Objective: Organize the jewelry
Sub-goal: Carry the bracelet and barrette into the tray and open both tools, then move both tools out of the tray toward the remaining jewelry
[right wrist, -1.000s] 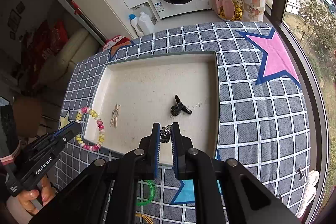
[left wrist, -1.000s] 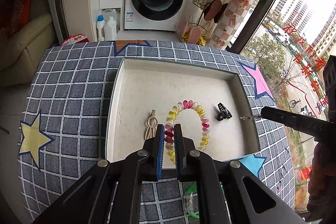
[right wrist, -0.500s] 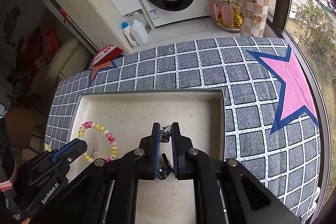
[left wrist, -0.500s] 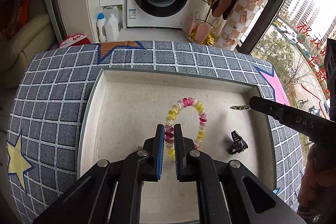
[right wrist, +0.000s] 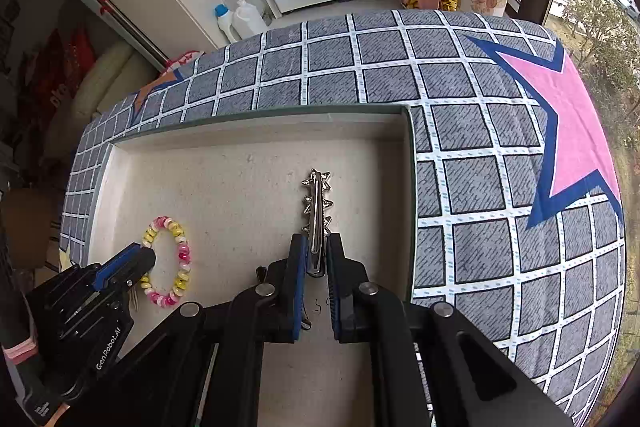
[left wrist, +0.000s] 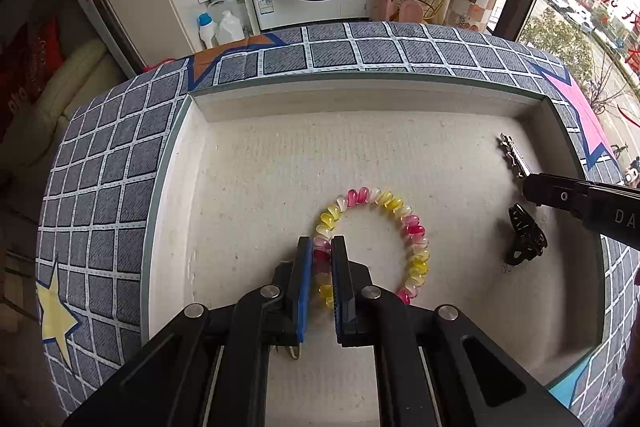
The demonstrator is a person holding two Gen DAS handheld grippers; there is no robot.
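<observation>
Both grippers are matte black. The left gripper (left wrist: 320,259) has two flat fingers (left wrist: 303,291) lined with blue pads, each arm fixed by a round silver screw (left wrist: 269,291). The right gripper (right wrist: 316,255) is built alike, with the same blue lining. White lettering, seemingly "GenRobot.AI", runs along the left gripper's body. A pink band, perhaps a cuff (right wrist: 18,351), shows at the frame's edge.

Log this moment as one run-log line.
left gripper: shut on bracelet | right gripper: shut on silver clip | both over tray | black claw clip: lying in tray
</observation>
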